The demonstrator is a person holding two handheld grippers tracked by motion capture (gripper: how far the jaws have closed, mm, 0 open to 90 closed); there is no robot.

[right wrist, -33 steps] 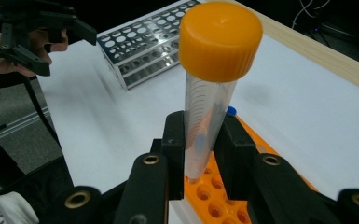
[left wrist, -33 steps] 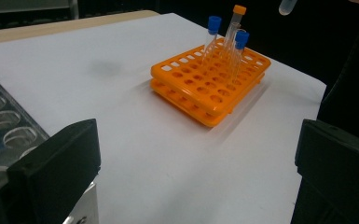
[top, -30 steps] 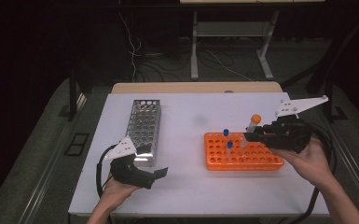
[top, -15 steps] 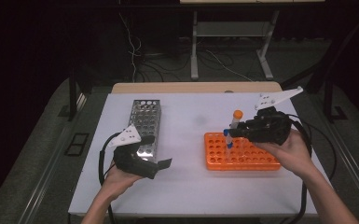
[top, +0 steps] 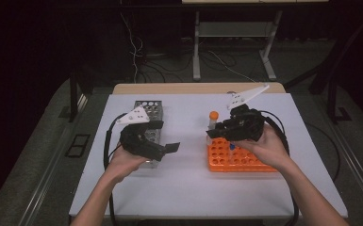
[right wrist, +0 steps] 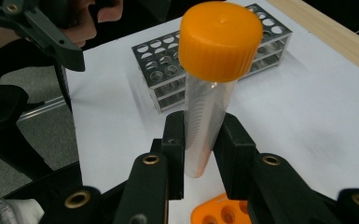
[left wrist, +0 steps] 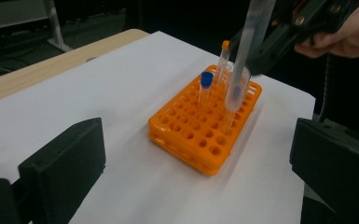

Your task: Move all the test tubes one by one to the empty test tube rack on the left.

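My right gripper [top: 213,133] is shut on a clear tube with an orange cap [top: 213,116], held upright above the far left corner of the orange rack [top: 245,162]. In the right gripper view both jaws pinch the tube [right wrist: 204,126] below its cap. The left gripper view has that tube's lower end [left wrist: 238,88] hanging over the rack [left wrist: 200,140], where a blue-capped tube [left wrist: 206,81] and an orange-capped tube [left wrist: 224,49] stand. My left gripper [top: 166,137] is open and empty, raised beside the metal rack [top: 146,109].
The metal rack [right wrist: 165,70] lies at the table's left with its holes empty as far as I see. A wooden strip [top: 193,88] runs along the white table's far edge. Cables trail from both grippers. Bare white table surface [top: 188,188] lies in front of both racks.
The right gripper has carried the orange-capped tube leftward across the orange rack. The left gripper has risen from the table's front and moved toward the metal rack.
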